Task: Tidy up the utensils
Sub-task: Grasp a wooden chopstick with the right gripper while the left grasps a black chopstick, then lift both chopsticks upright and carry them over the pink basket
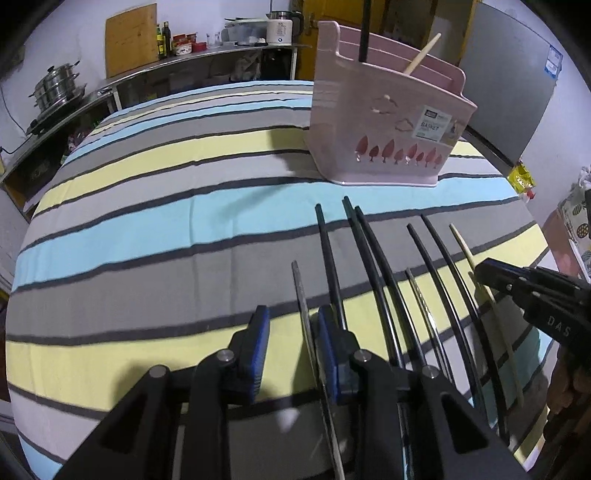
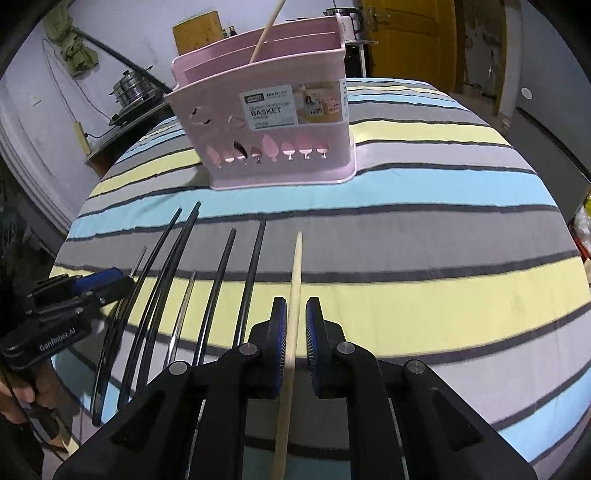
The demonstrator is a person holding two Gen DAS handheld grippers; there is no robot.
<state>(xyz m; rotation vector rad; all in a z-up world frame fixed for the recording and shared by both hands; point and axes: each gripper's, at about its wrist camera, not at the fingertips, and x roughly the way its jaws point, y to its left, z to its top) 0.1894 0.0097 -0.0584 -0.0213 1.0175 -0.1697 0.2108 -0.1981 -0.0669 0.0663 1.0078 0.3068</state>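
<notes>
A pink chopstick basket [image 1: 388,122] [image 2: 273,122] stands on the striped cloth, holding a wooden chopstick [image 1: 421,55] and a black one [image 1: 364,29]. Several black chopsticks [image 1: 373,254] [image 2: 221,280], two metal ones [image 1: 303,295] [image 2: 184,310] and a wooden one [image 2: 293,295] [image 1: 480,291] lie side by side in front of it. My left gripper [image 1: 291,325] is open, low over the leftmost metal chopstick, which lies between its fingers. My right gripper [image 2: 295,325] is open, its fingers either side of the lying wooden chopstick.
The cloth-covered table [image 1: 147,229] drops off at its edges. A steel counter with pots [image 1: 55,88], bottles and a kettle [image 1: 280,26] runs behind. A grey fridge [image 1: 509,74] stands to the right, and a yellow door [image 2: 410,40] at the back.
</notes>
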